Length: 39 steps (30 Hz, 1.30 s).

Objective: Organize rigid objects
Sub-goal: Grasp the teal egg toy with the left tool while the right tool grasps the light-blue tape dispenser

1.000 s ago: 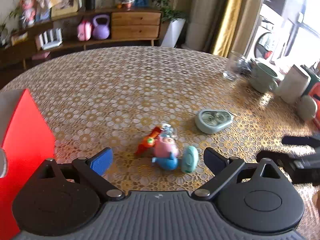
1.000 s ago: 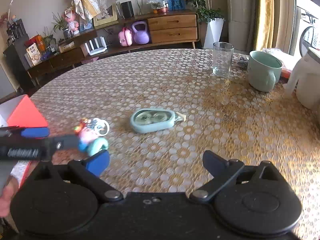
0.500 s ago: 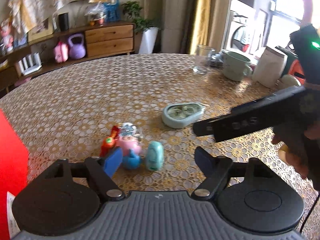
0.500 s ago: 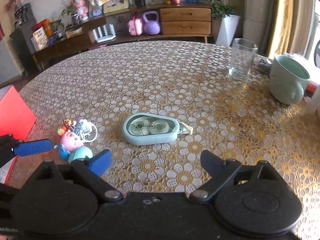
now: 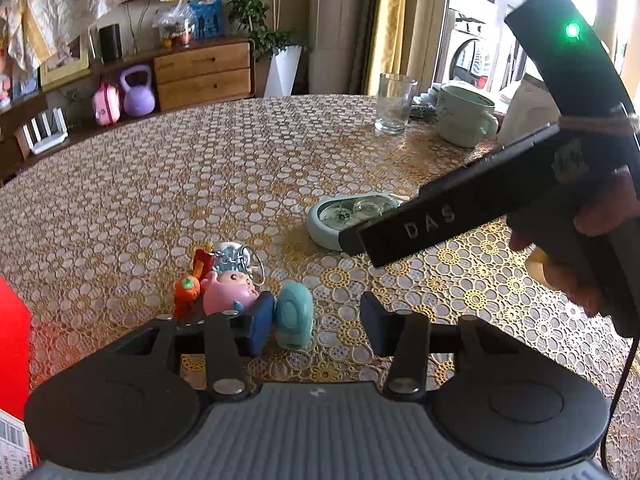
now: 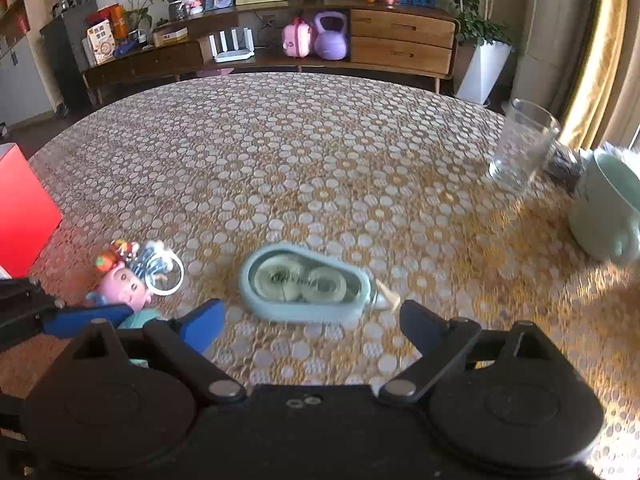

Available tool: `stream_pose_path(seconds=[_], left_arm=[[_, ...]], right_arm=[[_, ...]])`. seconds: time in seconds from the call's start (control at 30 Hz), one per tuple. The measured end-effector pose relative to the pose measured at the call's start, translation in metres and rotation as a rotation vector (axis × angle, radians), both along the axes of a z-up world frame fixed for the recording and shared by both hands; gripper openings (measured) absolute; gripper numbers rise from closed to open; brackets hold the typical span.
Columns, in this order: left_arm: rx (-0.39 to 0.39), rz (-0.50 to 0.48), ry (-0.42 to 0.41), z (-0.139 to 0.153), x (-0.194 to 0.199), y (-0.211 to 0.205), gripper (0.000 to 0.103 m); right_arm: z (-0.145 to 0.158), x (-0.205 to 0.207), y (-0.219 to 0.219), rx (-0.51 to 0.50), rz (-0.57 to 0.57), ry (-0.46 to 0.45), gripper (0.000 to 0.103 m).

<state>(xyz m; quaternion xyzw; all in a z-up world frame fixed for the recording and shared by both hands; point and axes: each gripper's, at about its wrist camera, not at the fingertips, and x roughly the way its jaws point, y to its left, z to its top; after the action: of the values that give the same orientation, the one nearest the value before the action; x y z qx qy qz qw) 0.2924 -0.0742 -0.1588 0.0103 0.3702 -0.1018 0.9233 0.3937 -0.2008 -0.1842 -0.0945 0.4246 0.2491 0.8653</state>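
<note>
Two grippers in frame, both with jaws spread and nothing gripped. Left gripper sits low over the surface, jaws apart around a small teal oval piece; its blue finger pad is right beside that piece on the left, can't tell if touching; the dark finger stands clear to the right. Just behind the blue pad: pink pig keychain with an orange-red charm and a metal key ring, all lying in one cluster on the surface.

Right gripper is released too, jaws wide, straddling the near edge of a pale blue-green correction tape dispenser that lies flat on the surface, tip pointing right. No contact visible. In the left wrist view the right gripper's black body crosses in front of the dispenser, held by the right hand, green LED lit on top.

In the right wrist view the keychain cluster lies left of the dispenser, close but apart.

Red box at the surface's left edge. Clear glass and mint mug at far right, near each other. View here is slightly motion-blurred.
</note>
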Motion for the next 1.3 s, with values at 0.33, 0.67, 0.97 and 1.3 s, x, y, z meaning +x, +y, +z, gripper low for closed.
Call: stream_pose_path(seconds=[0.33, 0.67, 0.97, 1.3], left_arm=[[-0.020, 0.002, 0.016, -0.009, 0.008, 0.006, 0.034], [-0.038, -0.001, 0.021, -0.013, 0.007, 0.009, 0.027], [-0.057, 0.002, 0.030, -0.012, 0.007, 0.010, 0.026], [-0.066, -0.005, 0.031, -0.012, 0.007, 0.008, 0.026]], right_arm=[[-0.001, 0.019, 0.014, -0.017, 0.149, 0.029, 0.090], [0.004, 0.011, 0.019, -0.103, 0.253, 0.037, 0.072], [0.001, 0.017, 0.038, -0.192, 0.351, 0.024, 0.069], [-0.006, 0.019, 0.036, -0.120, 0.310, 0.039, 0.070]])
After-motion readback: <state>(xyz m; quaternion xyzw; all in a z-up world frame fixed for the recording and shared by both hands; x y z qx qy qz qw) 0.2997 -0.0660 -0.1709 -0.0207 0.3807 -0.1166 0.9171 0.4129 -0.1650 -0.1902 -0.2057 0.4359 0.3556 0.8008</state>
